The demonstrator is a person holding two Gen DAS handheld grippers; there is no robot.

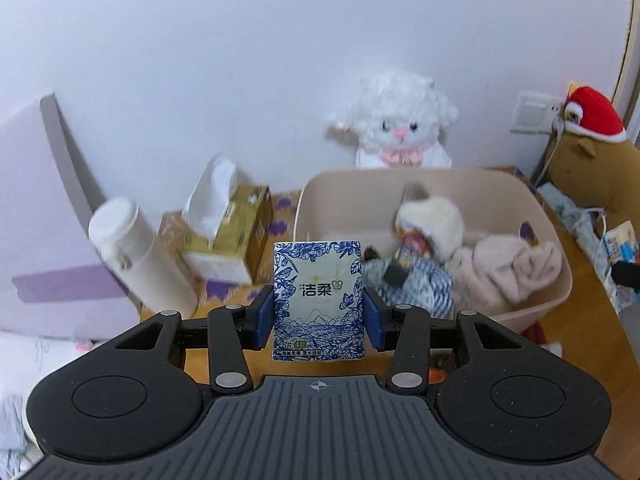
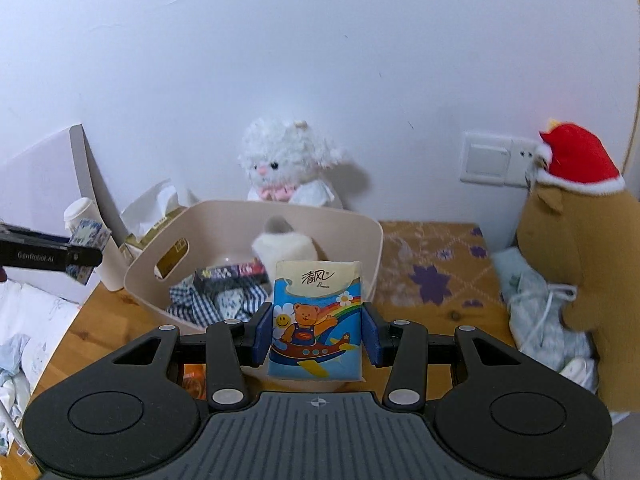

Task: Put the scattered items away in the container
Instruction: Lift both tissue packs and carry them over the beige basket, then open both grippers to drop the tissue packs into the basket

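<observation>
Two hand-held grippers are each pinching a small pocket tissue pack above a wooden tabletop [image 2: 432, 322], both facing a beige plastic bin [image 1: 532, 304] that serves as the landmark.

From the left wrist view, the left gripper [image 1: 319, 316] is pressing its blue pads [image 1: 265, 314] against both sides of a blue-and-white floral tissue pack [image 1: 319, 300], which is standing upright between them, just in front of the bin's near wall and clear of the table.

From the right wrist view, the right gripper [image 2: 318, 332] is squeezing a cartoon bear tissue pack [image 2: 316, 320] the same way, upright, just in front of the bin's near rim. To the left of the bin in this view, the left gripper's black body is showing side-on with its floral pack in its jaws.

Inside the bin are lying a checked blue-and-white cloth [image 2: 208, 300], a dark flat box [image 2: 230, 274], a white fluffy item [image 2: 286, 246] and, seen from the left wrist, a pale pink fuzzy cloth [image 1: 516, 268].

Behind the bin, against the white wall, a white plush lamb [image 2: 286, 164] is sitting. Left of the bin are standing a gold tissue box [image 1: 232, 240] with a sheet sticking up and a white cylindrical bottle [image 1: 136, 252]. Right of the bin, a brown plush toy with a red hat [image 2: 580, 248] is leaning beside a wall socket plate [image 2: 500, 160], with a crumpled pale cloth [image 2: 536, 304] at its base.
</observation>
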